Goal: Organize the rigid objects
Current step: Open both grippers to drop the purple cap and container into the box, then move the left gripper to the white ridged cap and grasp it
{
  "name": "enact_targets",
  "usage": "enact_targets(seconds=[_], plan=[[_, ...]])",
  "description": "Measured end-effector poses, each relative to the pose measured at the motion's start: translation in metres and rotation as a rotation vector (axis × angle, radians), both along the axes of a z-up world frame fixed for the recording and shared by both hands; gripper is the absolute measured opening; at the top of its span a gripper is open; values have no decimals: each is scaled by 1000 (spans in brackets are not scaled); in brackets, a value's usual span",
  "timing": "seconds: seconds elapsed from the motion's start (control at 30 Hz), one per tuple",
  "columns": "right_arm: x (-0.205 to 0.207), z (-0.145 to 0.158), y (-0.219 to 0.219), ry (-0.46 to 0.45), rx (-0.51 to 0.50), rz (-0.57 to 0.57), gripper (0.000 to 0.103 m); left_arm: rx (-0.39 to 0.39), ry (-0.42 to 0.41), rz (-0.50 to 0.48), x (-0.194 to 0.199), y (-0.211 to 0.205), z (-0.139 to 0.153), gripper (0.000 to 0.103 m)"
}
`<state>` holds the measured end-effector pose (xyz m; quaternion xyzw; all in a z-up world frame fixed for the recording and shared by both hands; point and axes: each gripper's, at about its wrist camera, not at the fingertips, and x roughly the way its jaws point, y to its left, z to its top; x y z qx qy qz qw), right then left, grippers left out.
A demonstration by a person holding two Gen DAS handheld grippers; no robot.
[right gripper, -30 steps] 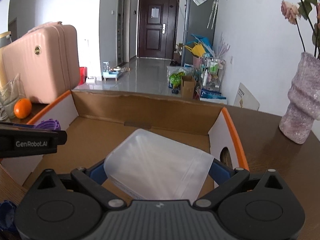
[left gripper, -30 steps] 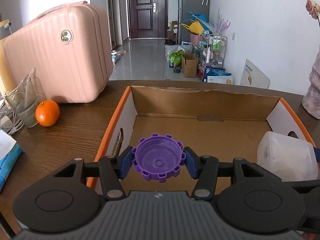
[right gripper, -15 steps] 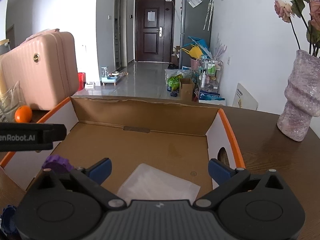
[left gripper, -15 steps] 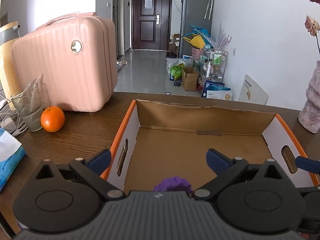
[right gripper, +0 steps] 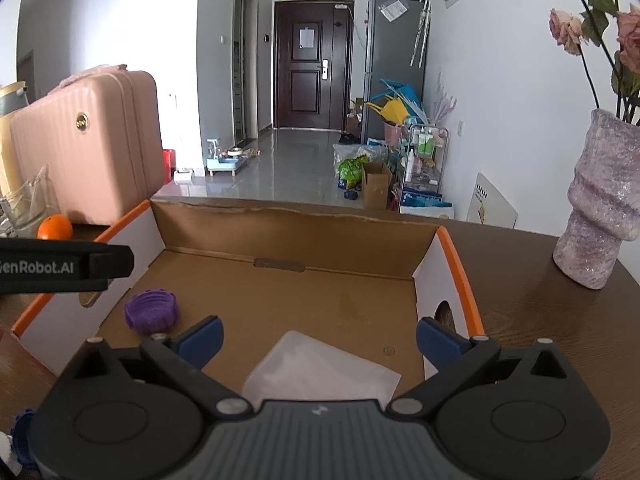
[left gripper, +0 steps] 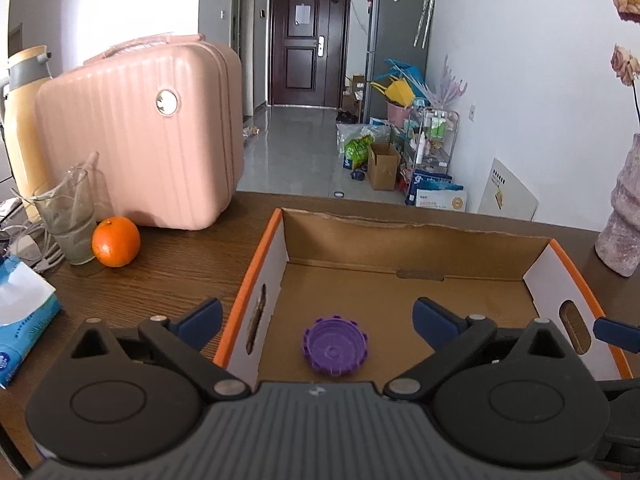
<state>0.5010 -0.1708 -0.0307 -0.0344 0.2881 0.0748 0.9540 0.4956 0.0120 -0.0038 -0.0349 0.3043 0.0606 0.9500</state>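
A purple toothed cap [left gripper: 335, 346] lies on the floor of the open cardboard box [left gripper: 400, 240], near its left wall; it also shows in the right wrist view [right gripper: 151, 311]. A clear plastic container [right gripper: 320, 368] lies on the box floor near the front right. My left gripper [left gripper: 318, 318] is open and empty above the cap. My right gripper [right gripper: 319, 334] is open and empty above the clear container. The left gripper's body [right gripper: 64, 266] shows at the left of the right wrist view.
On the brown table stand a pink suitcase [left gripper: 140, 136], a glass [left gripper: 68, 220], an orange [left gripper: 116, 241] and a tissue pack [left gripper: 20, 316] to the left of the box. A purple vase with flowers [right gripper: 600, 208] stands to the right.
Both grippers opened and let go: the purple cap and the clear container dropped onto the box floor. Both grippers have pulled back and up from the box.
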Motion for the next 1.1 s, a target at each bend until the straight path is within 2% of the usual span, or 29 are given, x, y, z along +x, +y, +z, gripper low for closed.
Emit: enact_targets(seconds=[0.33,0.6,1.1], plan=[[-42,17,-8,-69,11,19,103,4,-57,3,-41,10,12,103],[-92,27,-14,-124,27,41,103,-1,-91,-9,-83,18,15,103],[-175,26,-14,-168,69,49,103,-3,-116,-9,-171,30,11,103]])
